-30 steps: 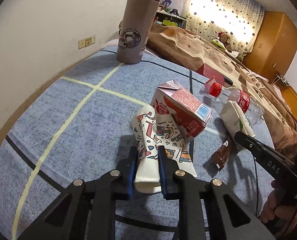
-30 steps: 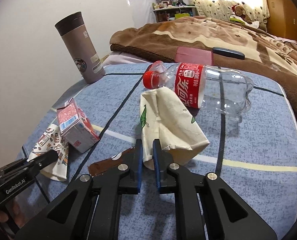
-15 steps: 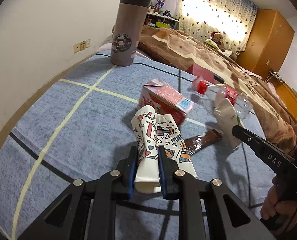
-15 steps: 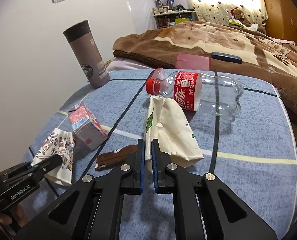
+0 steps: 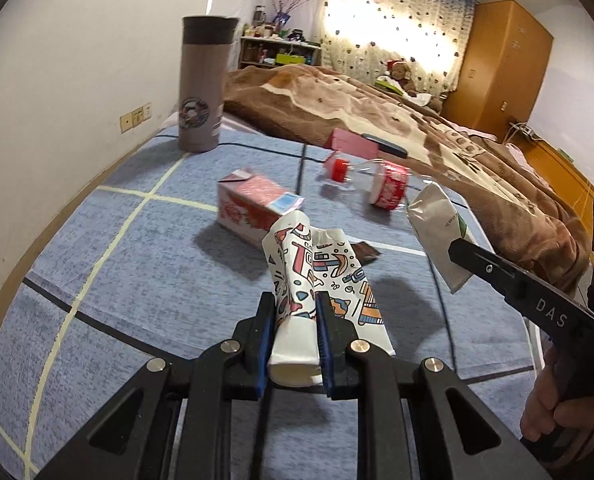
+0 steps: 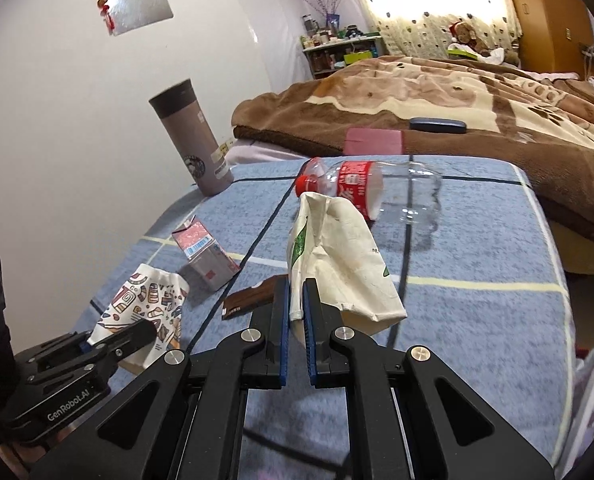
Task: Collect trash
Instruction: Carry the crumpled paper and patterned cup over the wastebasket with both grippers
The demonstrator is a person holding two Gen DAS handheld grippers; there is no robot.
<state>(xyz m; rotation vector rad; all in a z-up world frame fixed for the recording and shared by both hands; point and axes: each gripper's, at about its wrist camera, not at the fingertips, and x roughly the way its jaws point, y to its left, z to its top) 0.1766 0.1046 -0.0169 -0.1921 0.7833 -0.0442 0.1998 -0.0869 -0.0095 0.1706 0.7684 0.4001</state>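
Note:
My left gripper (image 5: 296,336) is shut on a crushed paper cup with a colourful print (image 5: 317,272), lifted off the blue cloth. The same cup (image 6: 145,300) appears low at the left in the right wrist view. My right gripper (image 6: 296,312) is shut on a flattened cream paper cup with green marks (image 6: 337,256), also raised; that cup (image 5: 437,232) hangs at the right in the left wrist view. Left lying on the cloth are a red and white milk carton (image 5: 253,208), a brown wrapper (image 6: 249,300) and an empty clear cola bottle with a red cap (image 6: 369,192).
A tall brown thermos (image 5: 203,88) stands at the far left corner of the blue checked cloth (image 5: 117,248). Behind it lies a brown blanket (image 6: 457,92) with a pink box (image 6: 373,140) and a dark case (image 6: 437,125). A hand (image 5: 553,412) holds the right gripper.
Both grippers have risen and drawn back, each carrying its crushed cup up off the cloth. The carton, the wrapper and the bottle stay where they lay.

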